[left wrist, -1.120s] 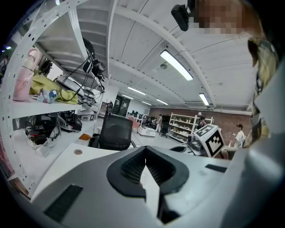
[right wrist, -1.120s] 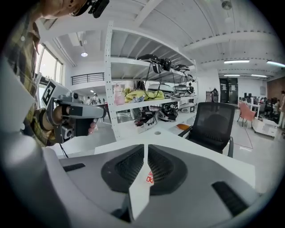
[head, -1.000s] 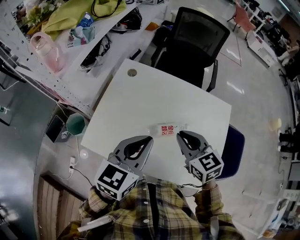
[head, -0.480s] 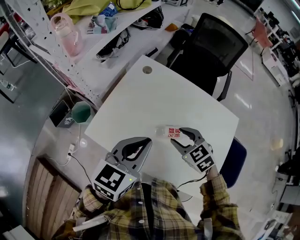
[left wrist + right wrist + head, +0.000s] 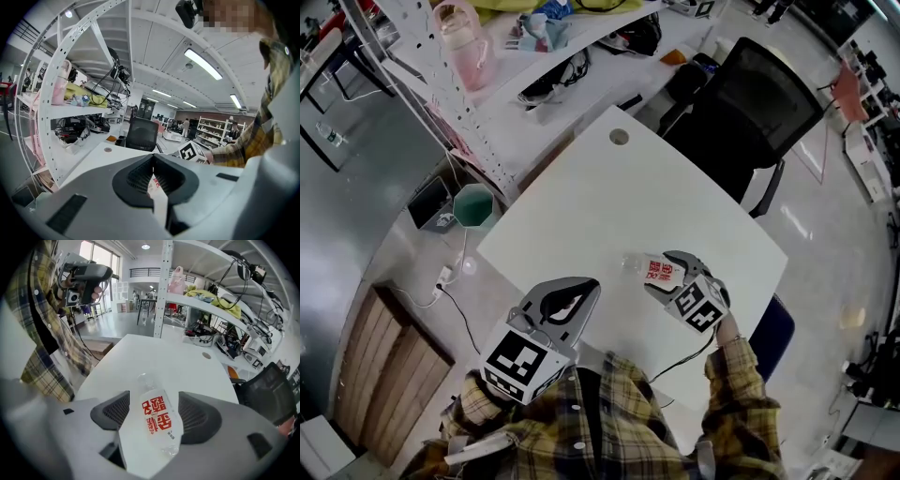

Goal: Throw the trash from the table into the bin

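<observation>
A clear plastic bottle with a red printed label lies on its side on the white table. My right gripper points down over it, a jaw on each side of the bottle. In the right gripper view its jaws are opening and the pads stand clear of the bottle. My left gripper hovers near the table's front edge, left of the bottle, shut and empty; the left gripper view shows its tips meeting. A green bin stands on the floor left of the table.
A black office chair stands at the table's far side. A white perforated shelf rack carries a pink jug, cables and cloth at the back left. A power strip and cables lie on the floor near the bin.
My right gripper has sunk and rolled onto the bottle, going from shut to open with a jaw on either side of it. The left gripper has shifted only slightly.
</observation>
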